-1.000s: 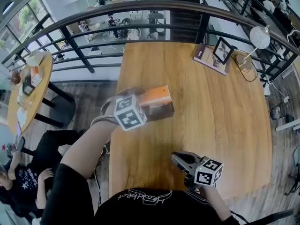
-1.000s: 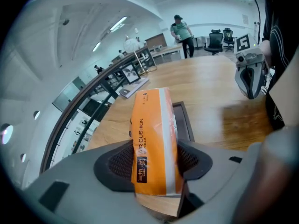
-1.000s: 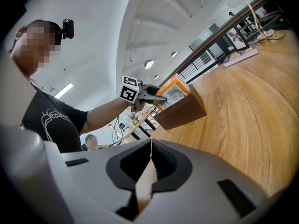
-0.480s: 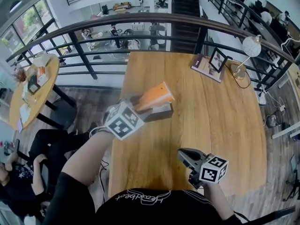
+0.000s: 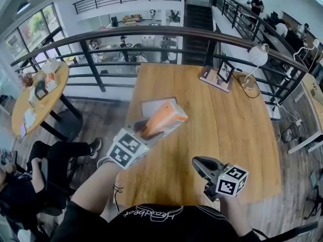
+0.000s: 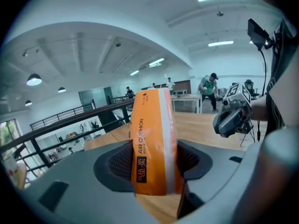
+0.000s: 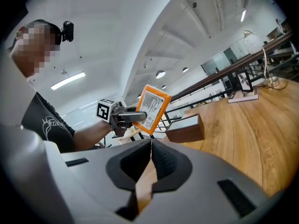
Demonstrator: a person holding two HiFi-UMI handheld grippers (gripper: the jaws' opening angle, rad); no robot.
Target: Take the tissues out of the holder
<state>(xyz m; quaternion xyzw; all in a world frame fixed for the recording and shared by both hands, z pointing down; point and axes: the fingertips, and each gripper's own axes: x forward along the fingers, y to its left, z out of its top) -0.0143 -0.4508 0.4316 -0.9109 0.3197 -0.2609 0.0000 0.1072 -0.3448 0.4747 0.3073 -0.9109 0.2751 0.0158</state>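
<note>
An orange tissue pack (image 5: 164, 117) hangs tilted in the air, and my left gripper (image 5: 147, 128) is shut on it. In the left gripper view the pack (image 6: 153, 141) stands between the two pads. The right gripper view shows the pack (image 7: 152, 107) up and clear of the brown box-shaped holder (image 7: 185, 129), which rests on the wooden table (image 5: 237, 130). In the head view the holder (image 5: 155, 106) lies just beyond the pack. My right gripper (image 5: 201, 165) hovers low near the table's front edge, its pads (image 7: 161, 161) pressed together on nothing.
A picture frame (image 5: 225, 71), a flat book (image 5: 212, 79) and a desk lamp (image 5: 256, 57) stand at the table's far right. A dark railing (image 5: 151, 33) runs behind the table. A round table (image 5: 35, 92) and a seated person (image 5: 30, 180) are at the left.
My left gripper has lifted the orange pack up out of the holder and drawn it back toward me, rolling it. The right gripper has risen a little.
</note>
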